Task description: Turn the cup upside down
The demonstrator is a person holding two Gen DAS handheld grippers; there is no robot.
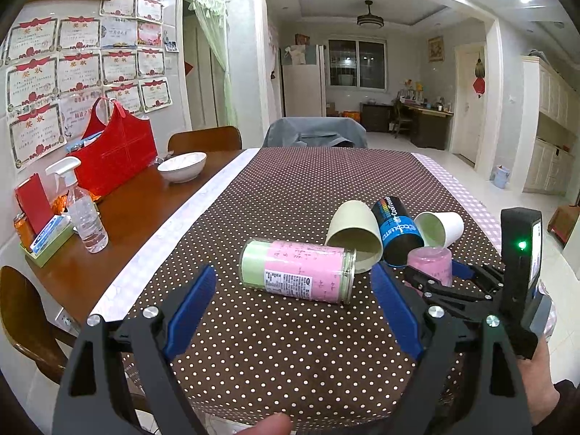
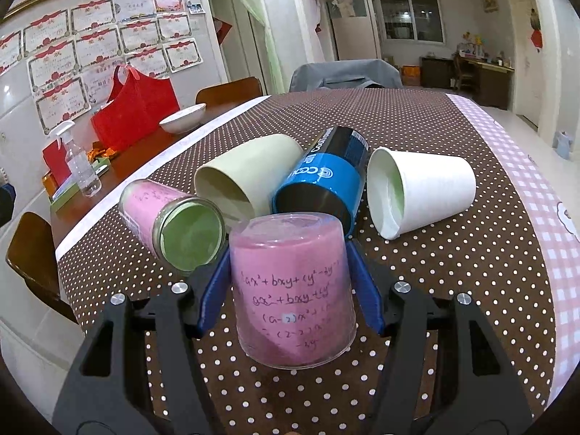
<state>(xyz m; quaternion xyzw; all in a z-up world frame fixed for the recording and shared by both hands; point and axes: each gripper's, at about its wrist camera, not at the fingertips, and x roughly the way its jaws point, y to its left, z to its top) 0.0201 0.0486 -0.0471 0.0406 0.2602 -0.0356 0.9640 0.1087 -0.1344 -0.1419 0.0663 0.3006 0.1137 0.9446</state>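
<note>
Polka-dotted cloth covers the desk (image 2: 453, 272), where five cups sit: four on their sides and one pink cup (image 2: 291, 290) mouth-down, pinched between the right gripper's (image 2: 290, 286) jaws. Left gripper (image 1: 293, 315) jaws are spread, holding nothing.

Clear glossy plastic cup (image 2: 291, 290) lined with pink paper, matt white paper cup (image 2: 420, 190), glass jar (image 2: 174, 221), all on a smooth dotted tablecloth (image 2: 435, 290) over glossy wooden table (image 1: 119, 199).

Four tipped cups (image 2: 250, 177) crowd behind pink cup (image 2: 290, 286); near tablecloth (image 2: 453, 290) open.
</note>
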